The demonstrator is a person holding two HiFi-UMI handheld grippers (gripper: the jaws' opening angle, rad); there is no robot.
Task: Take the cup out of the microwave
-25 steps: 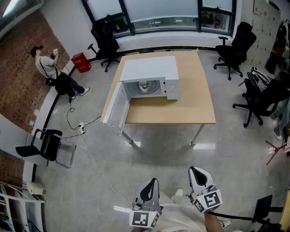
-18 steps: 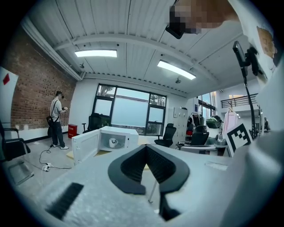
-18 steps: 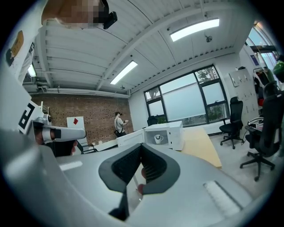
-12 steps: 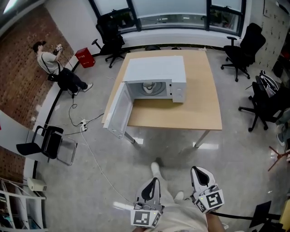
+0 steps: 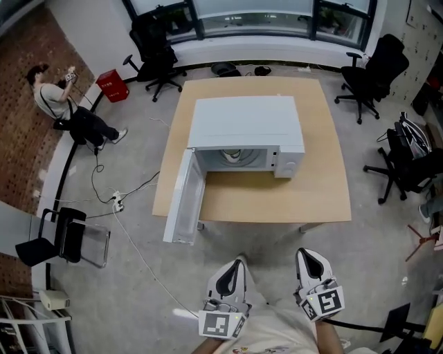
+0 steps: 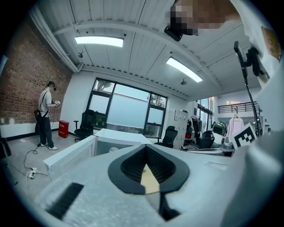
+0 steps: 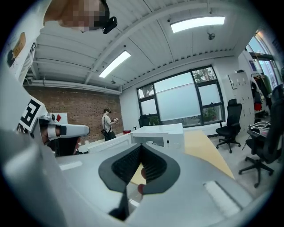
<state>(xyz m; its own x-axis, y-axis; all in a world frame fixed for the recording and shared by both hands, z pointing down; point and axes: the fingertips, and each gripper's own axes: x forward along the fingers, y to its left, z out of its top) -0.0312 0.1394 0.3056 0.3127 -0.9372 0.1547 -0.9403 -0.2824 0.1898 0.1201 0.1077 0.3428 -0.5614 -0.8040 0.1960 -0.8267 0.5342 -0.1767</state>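
The left gripper (image 5: 237, 264) is near, jaws together and empty; the pale cup (image 5: 233, 156) sits far off inside the open microwave (image 5: 246, 121) on the surface (image 5: 277, 200), likely light, rigid, slick and breakable, best pinched across its rim; the right gripper (image 5: 302, 254) jaws likewise meet on nothing.

Head cam: we look steeply down from well back, w/ the microwave (image 5: 246, 128) on the tabletop (image 5: 277, 197) mid-frame and the left hand-held gripper (image 5: 232, 268) & right hand-held gripper (image 5: 309, 260) at the bottom edge. Each gripper cam sits low and faces approx. level along its own jaws twd that microwave, well apart from it. All 3 views share microwave, tabletop, windows (image 5: 252, 10).
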